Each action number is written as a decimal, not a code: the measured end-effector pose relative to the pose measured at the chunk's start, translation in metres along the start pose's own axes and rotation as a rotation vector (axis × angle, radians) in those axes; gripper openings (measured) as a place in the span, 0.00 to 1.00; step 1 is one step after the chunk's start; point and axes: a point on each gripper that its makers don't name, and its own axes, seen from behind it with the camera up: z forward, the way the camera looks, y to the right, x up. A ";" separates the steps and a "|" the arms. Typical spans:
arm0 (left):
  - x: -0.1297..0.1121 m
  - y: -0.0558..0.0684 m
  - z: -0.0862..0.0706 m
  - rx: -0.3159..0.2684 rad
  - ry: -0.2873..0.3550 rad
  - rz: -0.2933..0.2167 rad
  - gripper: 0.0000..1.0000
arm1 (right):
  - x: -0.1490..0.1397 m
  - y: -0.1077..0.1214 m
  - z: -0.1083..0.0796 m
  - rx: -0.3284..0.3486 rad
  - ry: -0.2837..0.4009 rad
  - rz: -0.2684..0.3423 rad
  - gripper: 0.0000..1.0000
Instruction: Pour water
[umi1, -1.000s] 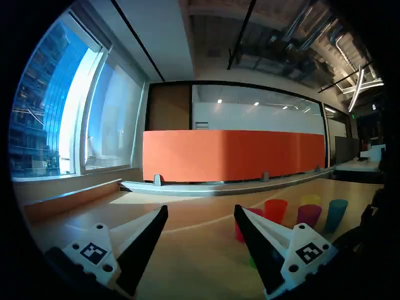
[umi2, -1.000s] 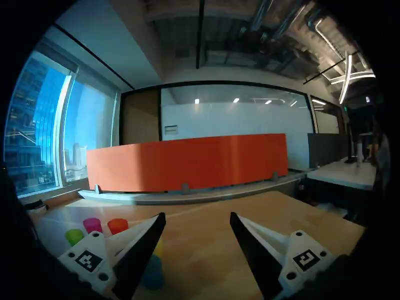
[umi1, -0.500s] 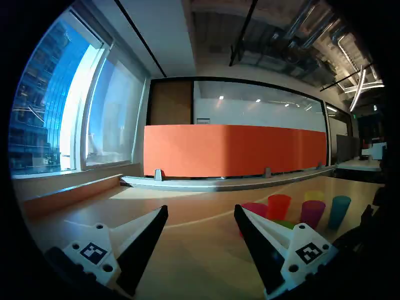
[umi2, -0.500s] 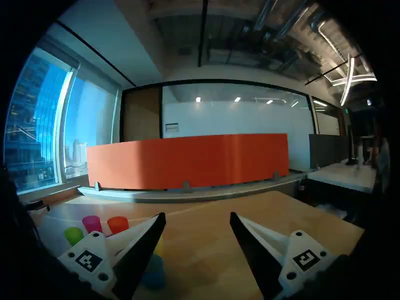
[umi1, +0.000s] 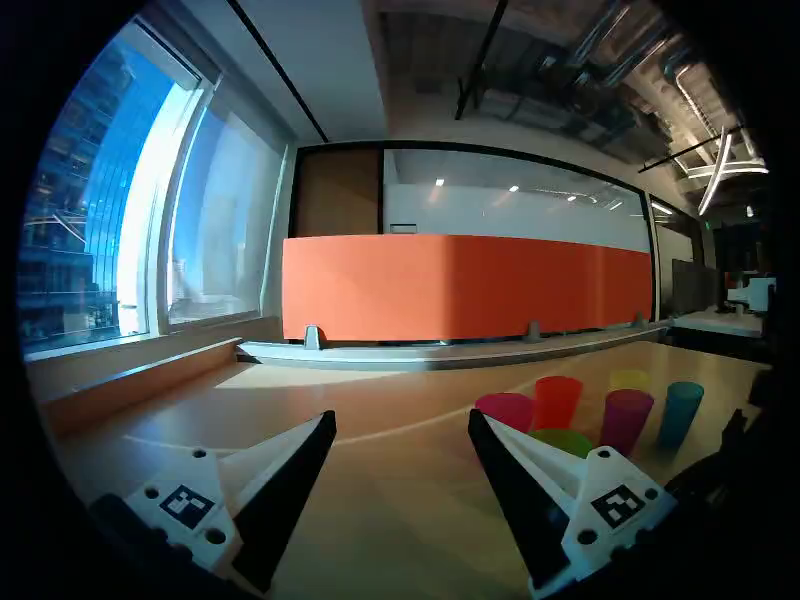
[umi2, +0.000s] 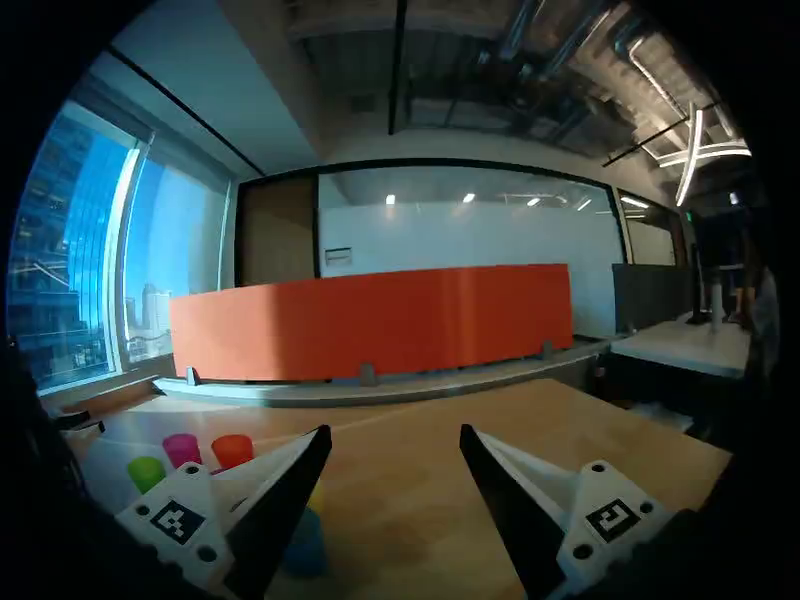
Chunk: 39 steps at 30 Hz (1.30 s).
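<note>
Several coloured plastic cups stand in a cluster on the wooden table (umi1: 390, 500). In the left gripper view they are to the right of my fingers: a pink cup (umi1: 505, 408), an orange cup (umi1: 557, 400), a yellow cup (umi1: 629, 380), a purple cup (umi1: 627, 420), a teal cup (umi1: 680, 412) and a green cup (umi1: 562, 440), partly behind the right finger. My left gripper (umi1: 400, 418) is open and holds nothing. In the right gripper view a green cup (umi2: 147, 472), a pink cup (umi2: 182, 449), an orange cup (umi2: 232, 449) and a blue cup (umi2: 305, 540) sit at lower left. My right gripper (umi2: 395, 432) is open, nothing between its fingers.
A long orange partition (umi1: 460, 295) runs along the table's far edge. Tall windows (umi1: 110, 230) line the left wall above a wooden ledge (umi1: 140, 395). Another desk (umi2: 685, 345) stands off to the right, past the table's edge.
In the left gripper view the cups have come into fuller view and the green cup now shows beside the right finger. The right gripper view has barely shifted.
</note>
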 end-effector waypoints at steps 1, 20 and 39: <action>0.000 0.000 0.000 0.000 0.000 0.000 0.98 | 0.000 0.000 0.000 0.000 0.001 0.000 0.99; 0.000 0.001 0.002 -0.004 -0.002 0.001 0.98 | 0.006 0.006 -0.003 -0.004 0.012 -0.001 0.99; 0.000 0.002 0.002 -0.004 -0.004 0.003 0.98 | 0.001 0.014 0.004 0.019 0.036 -0.070 0.99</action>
